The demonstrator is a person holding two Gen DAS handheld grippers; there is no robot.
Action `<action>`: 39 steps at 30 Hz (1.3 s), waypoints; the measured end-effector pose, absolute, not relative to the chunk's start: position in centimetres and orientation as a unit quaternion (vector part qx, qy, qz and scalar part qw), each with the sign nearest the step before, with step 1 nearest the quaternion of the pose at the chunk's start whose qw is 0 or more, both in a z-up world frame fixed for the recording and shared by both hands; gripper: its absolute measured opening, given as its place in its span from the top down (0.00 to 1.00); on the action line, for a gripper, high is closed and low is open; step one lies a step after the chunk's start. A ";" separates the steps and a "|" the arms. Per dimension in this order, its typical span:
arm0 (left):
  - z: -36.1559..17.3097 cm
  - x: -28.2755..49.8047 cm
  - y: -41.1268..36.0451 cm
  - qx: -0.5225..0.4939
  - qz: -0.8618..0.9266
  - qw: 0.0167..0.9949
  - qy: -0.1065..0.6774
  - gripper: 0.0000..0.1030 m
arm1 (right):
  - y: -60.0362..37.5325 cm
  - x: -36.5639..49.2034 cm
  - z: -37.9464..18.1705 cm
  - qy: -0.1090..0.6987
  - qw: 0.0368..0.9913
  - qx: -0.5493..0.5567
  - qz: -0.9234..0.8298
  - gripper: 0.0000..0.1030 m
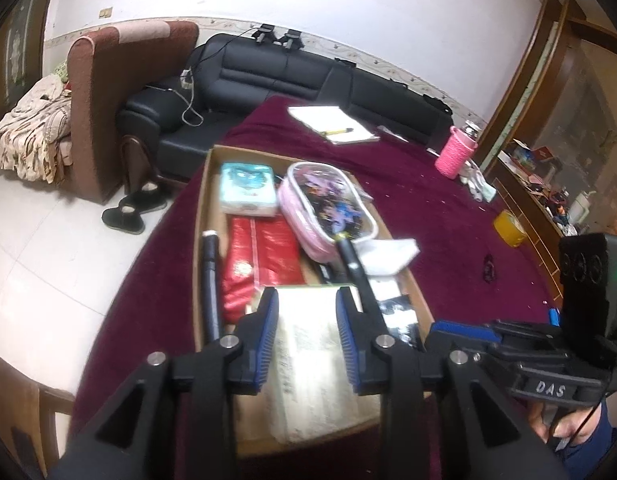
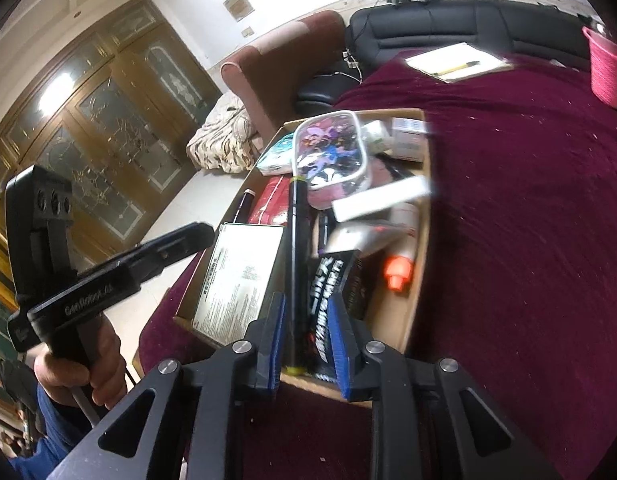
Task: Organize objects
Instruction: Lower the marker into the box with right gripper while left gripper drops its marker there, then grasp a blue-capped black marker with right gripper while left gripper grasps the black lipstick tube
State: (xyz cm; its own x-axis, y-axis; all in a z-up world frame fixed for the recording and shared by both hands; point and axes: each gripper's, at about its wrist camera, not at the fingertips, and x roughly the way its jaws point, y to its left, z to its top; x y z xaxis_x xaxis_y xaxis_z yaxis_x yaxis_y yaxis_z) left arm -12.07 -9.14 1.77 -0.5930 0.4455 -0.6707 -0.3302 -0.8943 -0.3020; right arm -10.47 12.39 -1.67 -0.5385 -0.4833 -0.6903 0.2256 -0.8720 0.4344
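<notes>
Loosely parted, both pairs of fingers (image 1: 268, 332) (image 2: 277, 344) released, empty above the cardboard box (image 1: 202, 216) of clutter.

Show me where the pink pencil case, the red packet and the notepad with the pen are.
pink pencil case (image 1: 328, 204), left wrist view, on its printed clear top.
red packet (image 1: 264, 260), left wrist view, on its middle.
notepad (image 1: 320, 118), left wrist view, on its white page.
</notes>
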 end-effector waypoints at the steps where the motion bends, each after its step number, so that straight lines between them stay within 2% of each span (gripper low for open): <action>1: 1.8 -11.7 -8.8 -0.394 0.889 0.221 -0.071 0.71 | 12.7 -10.2 -1.6 -0.152 0.205 0.433 -0.864 0.76; 10: 2.1 -7.7 -4.0 -0.390 0.878 0.271 -0.049 0.71 | 17.0 -7.0 -0.8 -0.180 0.188 0.415 -0.872 0.70; 14: 1.9 -6.1 -1.4 -0.390 0.871 0.297 -0.036 0.65 | 19.6 -5.5 -1.1 -0.191 0.170 0.415 -0.873 0.69; 22: -0.1 -4.1 3.8 -0.410 0.847 0.337 -0.011 0.63 | 25.1 -1.3 -2.4 -0.188 0.127 0.424 -0.877 0.69; 30: -3.2 -2.7 8.7 -0.437 0.819 0.370 0.018 0.63 | 30.4 5.1 -4.8 -0.113 0.090 0.473 -0.869 0.69; 35: -4.0 -2.6 10.5 -0.448 0.810 0.379 0.018 0.63 | 29.0 6.8 -6.0 -0.062 0.121 0.495 -0.858 0.69; 38: -3.9 -2.5 11.2 -0.449 0.808 0.381 0.025 0.63 | 27.0 7.7 -6.4 0.008 0.120 0.499 -0.858 0.69; 39: -3.9 -2.3 11.4 -0.449 0.808 0.381 0.029 0.63 | 26.8 7.7 -6.4 0.021 0.117 0.498 -0.859 0.73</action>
State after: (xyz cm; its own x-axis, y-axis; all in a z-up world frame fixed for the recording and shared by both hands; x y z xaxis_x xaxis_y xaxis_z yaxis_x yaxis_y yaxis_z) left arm -2.35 11.35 -3.92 -0.3068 0.5898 -0.7470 -0.6419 -0.7077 -0.2951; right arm 7.75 26.77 -6.44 -0.4763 -0.1803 -0.8606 0.2215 -0.9718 0.0810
